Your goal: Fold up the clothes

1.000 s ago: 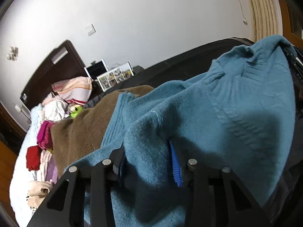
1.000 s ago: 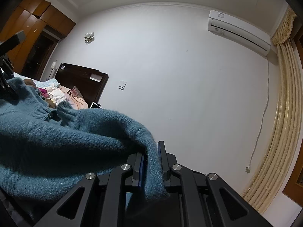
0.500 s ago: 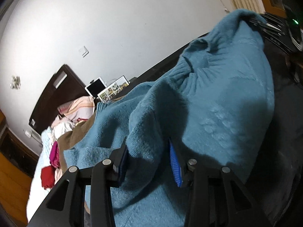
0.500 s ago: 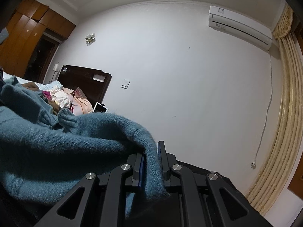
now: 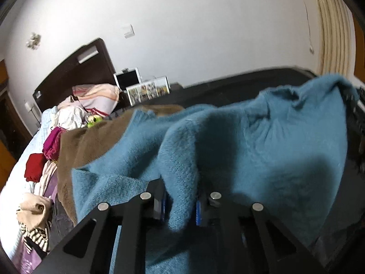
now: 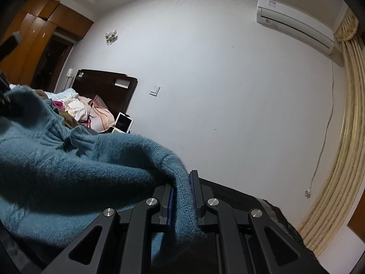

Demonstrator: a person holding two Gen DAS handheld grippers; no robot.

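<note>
Holding the teal sweater (image 5: 262, 141) up between both hands so it hangs flat for folding: left tool (image 5: 181, 205) has just been closing and now pinches one edge, right tool (image 6: 181, 196) stays clenched on another. Sweater's above the bed (image 5: 25, 157), beside the brown blanket (image 5: 91, 141).

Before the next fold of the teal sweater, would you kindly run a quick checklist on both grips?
1. Left gripper on sweater: ok, jaws just closed further on a knit fold.
2. Right gripper on sweater edge: ok, shut on it.
3. Sweater spans both grippers: ok.
4. Sweater clear of brown blanket: not ok, it overlaps it.
5. Fold line straight: cannot tell.
</note>
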